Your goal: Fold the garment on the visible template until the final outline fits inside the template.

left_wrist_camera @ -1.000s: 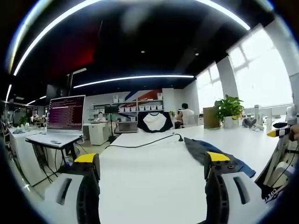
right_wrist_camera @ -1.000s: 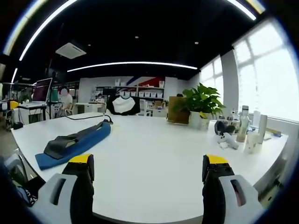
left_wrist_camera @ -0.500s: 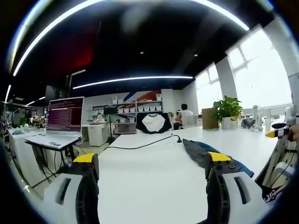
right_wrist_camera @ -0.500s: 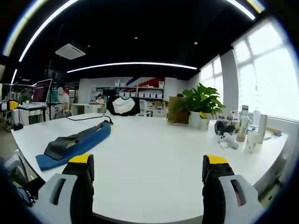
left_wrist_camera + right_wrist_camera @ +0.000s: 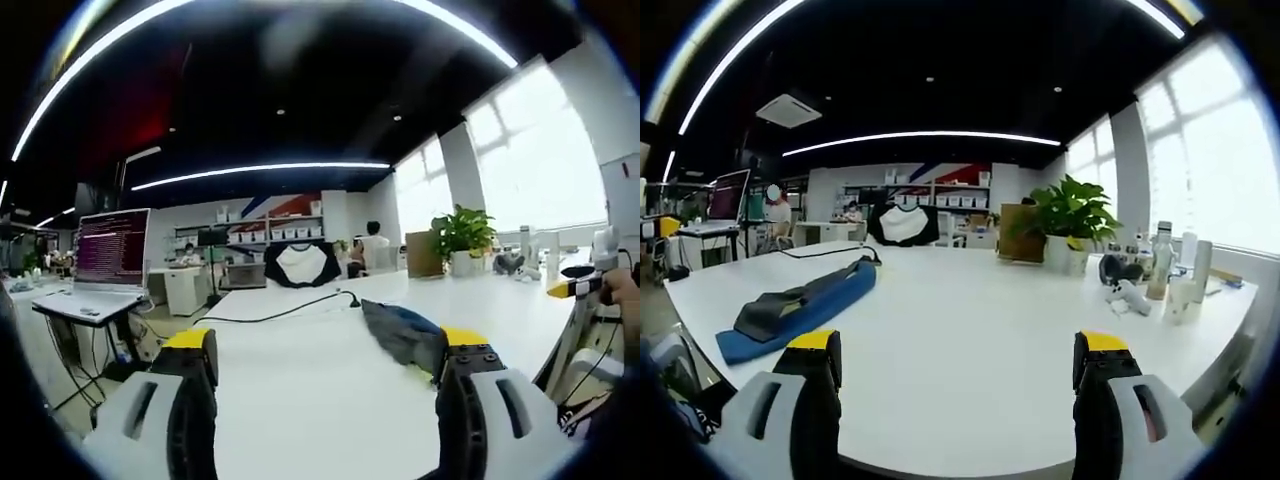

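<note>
A dark grey garment [image 5: 775,306] lies on a long blue template [image 5: 825,300] on the white table [image 5: 960,330], left of my right gripper [image 5: 958,375]. That gripper is open with nothing between its yellow-tipped jaws. In the left gripper view the same garment [image 5: 400,332] lies just left of the right jaw, and my left gripper [image 5: 325,375] is open over bare table [image 5: 300,380]. The other gripper [image 5: 580,320], held by a hand, enters at the right edge.
A black cable [image 5: 280,315] runs across the far table. A potted plant [image 5: 1065,230], bottles and cups [image 5: 1170,280] stand at the right. A laptop [image 5: 105,255] sits on a side desk at left. Shelves and seated people are far behind.
The left gripper view has swung so the scene shifted left; the garment now sits closer to centre. The right gripper view is almost unchanged. Both grippers remain open.
</note>
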A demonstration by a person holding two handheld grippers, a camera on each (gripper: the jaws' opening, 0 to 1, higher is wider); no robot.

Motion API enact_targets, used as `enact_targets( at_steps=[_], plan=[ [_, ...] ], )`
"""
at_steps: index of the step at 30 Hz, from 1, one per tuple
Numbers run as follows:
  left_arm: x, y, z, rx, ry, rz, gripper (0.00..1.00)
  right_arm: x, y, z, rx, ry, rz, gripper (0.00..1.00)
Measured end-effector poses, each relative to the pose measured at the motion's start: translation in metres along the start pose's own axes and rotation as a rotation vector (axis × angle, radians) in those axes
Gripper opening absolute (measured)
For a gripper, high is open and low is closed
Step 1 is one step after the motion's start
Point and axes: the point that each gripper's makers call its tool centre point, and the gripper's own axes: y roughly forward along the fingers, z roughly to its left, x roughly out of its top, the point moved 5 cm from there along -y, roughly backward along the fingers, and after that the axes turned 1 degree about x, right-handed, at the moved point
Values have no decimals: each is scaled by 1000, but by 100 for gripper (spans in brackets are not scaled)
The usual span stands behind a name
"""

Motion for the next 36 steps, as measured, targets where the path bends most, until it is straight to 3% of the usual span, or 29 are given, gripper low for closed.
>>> enact_targets(
  at_steps=[5,10,13,16,19,26,31,34,36],
  plan=[
    [-6,10,-21,-72,-31,16,93,0,0,2,8,2,-4,99],
    [-9,19,-36,-125,4,2,94,0,1,1,6,2,1,99],
    [-11,26,-49,-181,71,-32,93,-3,2,1,6,7,12,99],
    [-21,34,-62,-222,77,-18,86,0,1,3,7,-3,10,99],
    [-30,40,-76,-271,71,13,85,2,-1,5,13,-1,0,99],
    [-39,49,-104,-364,85,13,74,1,-1,0,4,5,1,99],
    [-52,56,-123,-426,104,49,70,-2,1,-1,7,13,7,99],
    [-61,60,-135,-466,123,37,62,-2,0,0,8,11,6,99],
    [-66,62,-145,-529,136,55,58,-1,-1,0,9,12,5,99]
  ],
)
